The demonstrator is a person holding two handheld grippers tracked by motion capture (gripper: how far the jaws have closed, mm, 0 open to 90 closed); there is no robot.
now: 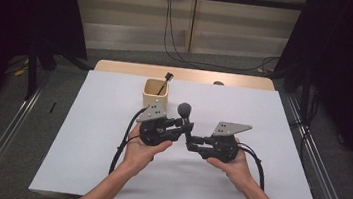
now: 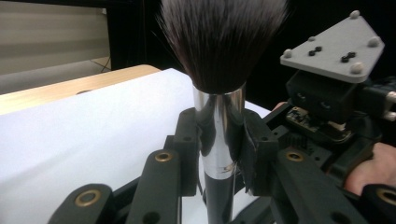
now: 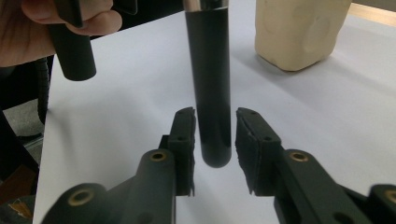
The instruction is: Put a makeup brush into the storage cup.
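Handover of the makeup brush (image 2: 219, 70) looks underway: left gripper (image 2: 219, 154) pinches its ferrule, right gripper (image 3: 214, 135) stands spread around the handle end, clear to withdraw next.

1. A white sheet (image 1: 107, 162) covers the table.
2. Two hands come in from the near edge — the left gripper (image 1: 185, 125) and right gripper (image 1: 190, 142) meet at the sheet's middle.
3. An upright brush (image 1: 185, 111) stands between their tips — dark round head uppermost.
4. A cream holder (image 1: 155, 95) sits just beyond the left gripper, with a thin black tool (image 1: 165, 80) leaning out of it.
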